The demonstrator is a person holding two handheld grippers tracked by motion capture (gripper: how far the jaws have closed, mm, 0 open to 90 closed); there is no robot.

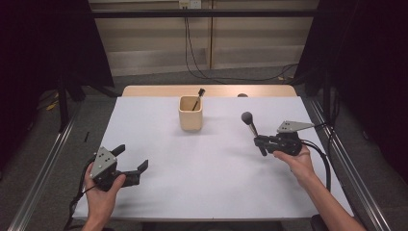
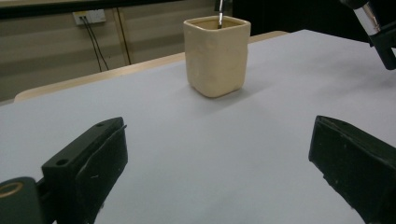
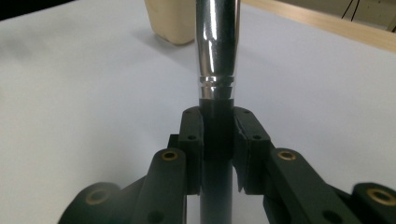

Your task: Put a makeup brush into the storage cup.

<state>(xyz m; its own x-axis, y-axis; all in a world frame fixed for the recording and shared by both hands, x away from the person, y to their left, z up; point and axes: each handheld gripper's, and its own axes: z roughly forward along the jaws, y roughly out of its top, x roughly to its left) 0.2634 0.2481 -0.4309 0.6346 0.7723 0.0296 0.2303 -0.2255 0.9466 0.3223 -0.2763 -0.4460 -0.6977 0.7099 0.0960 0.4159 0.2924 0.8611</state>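
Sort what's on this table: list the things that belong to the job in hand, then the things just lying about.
In the job:
makeup brush, clamped in the right gripper
beige cup, already holding a smaller brush

Lying about:
dark round object at the table's far edge
left gripper, open and idle

No readable text, labels, brands, numbers or signs on anything in view.
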